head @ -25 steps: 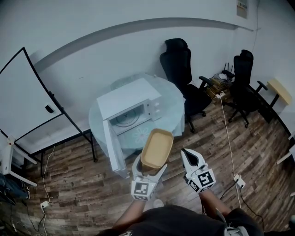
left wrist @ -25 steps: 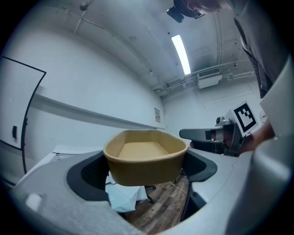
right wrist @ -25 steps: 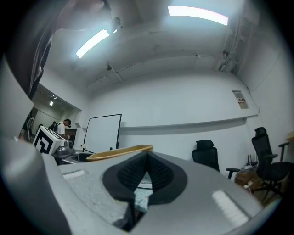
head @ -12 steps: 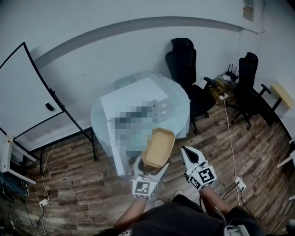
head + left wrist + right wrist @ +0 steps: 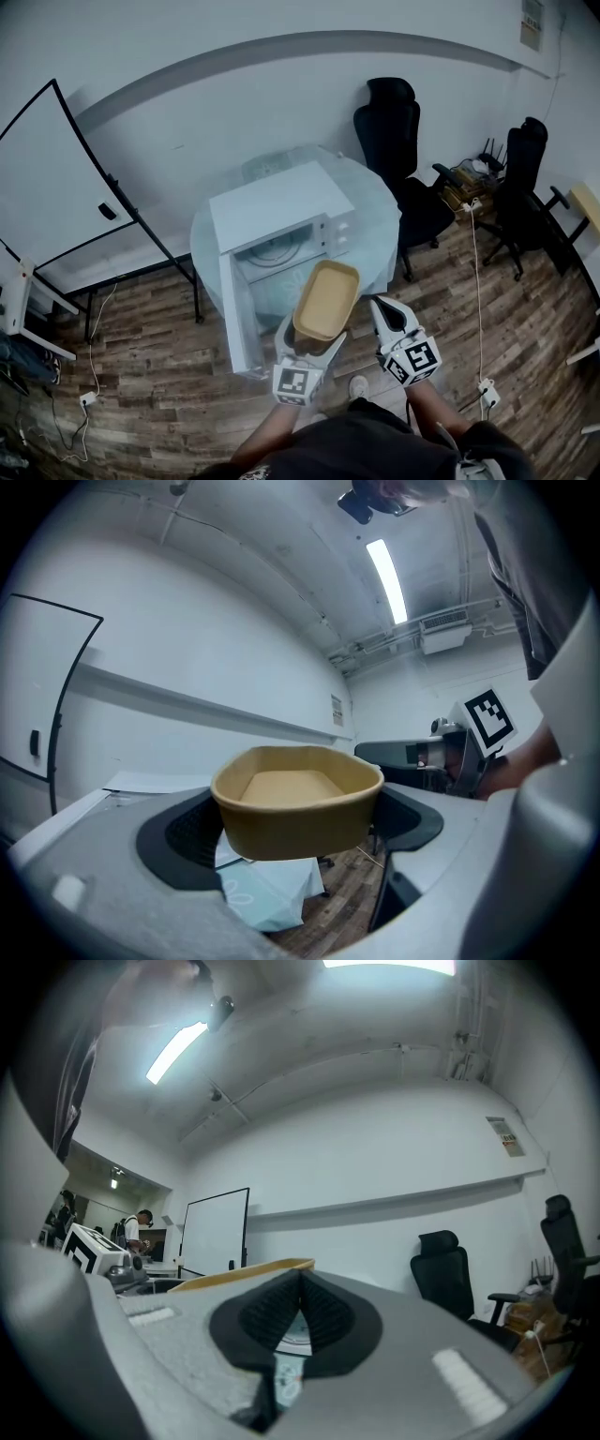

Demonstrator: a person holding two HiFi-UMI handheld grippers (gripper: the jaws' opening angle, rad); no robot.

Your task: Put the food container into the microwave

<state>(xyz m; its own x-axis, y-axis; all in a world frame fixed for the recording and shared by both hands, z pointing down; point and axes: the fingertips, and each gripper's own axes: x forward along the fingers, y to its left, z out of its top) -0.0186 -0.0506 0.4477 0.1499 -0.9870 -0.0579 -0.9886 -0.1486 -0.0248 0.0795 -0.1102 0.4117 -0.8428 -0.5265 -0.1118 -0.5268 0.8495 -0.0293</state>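
A tan, empty food container (image 5: 326,300) hangs in the air in front of the white microwave (image 5: 277,204), just below its open cavity (image 5: 279,247). My left gripper (image 5: 307,345) is shut on the container's near end. In the left gripper view the container (image 5: 298,799) sits level between the two dark pads (image 5: 187,841). Beside it to the right, my right gripper (image 5: 386,321) is shut with nothing in it. In the right gripper view its jaws (image 5: 300,1283) meet, and the container's rim (image 5: 246,1274) shows to the left.
The microwave stands on a round glass table (image 5: 373,211), its door (image 5: 236,319) swung out to the left toward me. A whiteboard (image 5: 47,197) stands at left. Two black office chairs (image 5: 398,141) and cables (image 5: 478,281) are at right on the wooden floor.
The container in my left gripper has come a little nearer the microwave's opening. Both grippers keep the same hold and spacing.
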